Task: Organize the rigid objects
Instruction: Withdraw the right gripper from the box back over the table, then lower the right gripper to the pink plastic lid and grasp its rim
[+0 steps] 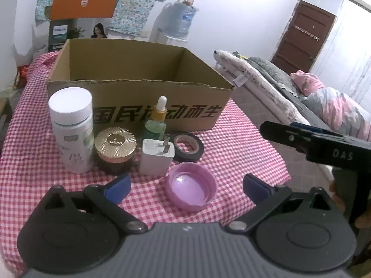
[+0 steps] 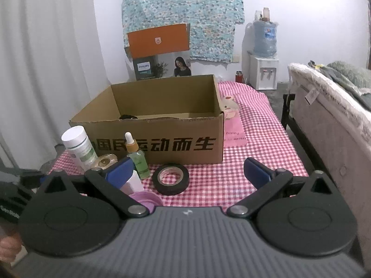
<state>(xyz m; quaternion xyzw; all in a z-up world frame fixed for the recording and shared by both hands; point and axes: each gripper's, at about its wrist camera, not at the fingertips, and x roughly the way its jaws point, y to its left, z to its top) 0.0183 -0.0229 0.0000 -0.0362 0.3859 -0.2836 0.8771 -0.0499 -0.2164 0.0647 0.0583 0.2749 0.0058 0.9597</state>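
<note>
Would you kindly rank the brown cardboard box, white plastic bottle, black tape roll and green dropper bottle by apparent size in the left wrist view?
1. Brown cardboard box
2. White plastic bottle
3. Black tape roll and green dropper bottle: these look alike in size, so I won't rank them.

your two views are evenly lit by soft indoor light, with the white wall (image 1: pixel 243 18) blown out to a pale glare at upper right. the fisheye bends the door (image 1: pixel 303 37) and darkens the corners, fine detail stays soft, and shadows under the cardboard box (image 2: pixel 162 139) are faint.
</note>
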